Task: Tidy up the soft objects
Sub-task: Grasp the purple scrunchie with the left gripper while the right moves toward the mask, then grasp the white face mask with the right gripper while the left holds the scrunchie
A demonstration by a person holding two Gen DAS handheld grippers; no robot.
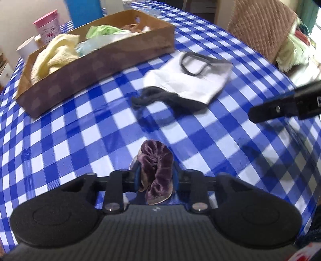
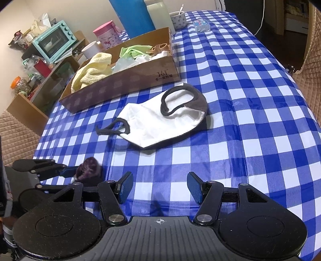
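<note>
A purple velvet scrunchie (image 1: 156,158) is pinched between the blue pads of my left gripper (image 1: 156,176), just above the blue checked tablecloth (image 1: 80,140). In the right wrist view the same scrunchie (image 2: 90,170) shows at the lower left in the left gripper (image 2: 77,173). My right gripper (image 2: 159,189) stands open over the cloth with nothing between its pads. A white face mask (image 2: 160,122) with dark ear loops lies flat beyond both; it shows too as the mask (image 1: 190,80). A cardboard box (image 2: 120,86) behind it holds a yellow towel (image 2: 94,70) and a green cloth (image 2: 132,50).
Behind the box stand a pink cup (image 2: 106,34), a white cup (image 2: 90,50), a blue bottle (image 2: 134,16) and a mug with a spoon (image 2: 178,19). A shelf with a teal oven (image 2: 54,40) is at the left. Quilted chairs (image 1: 260,26) flank the table.
</note>
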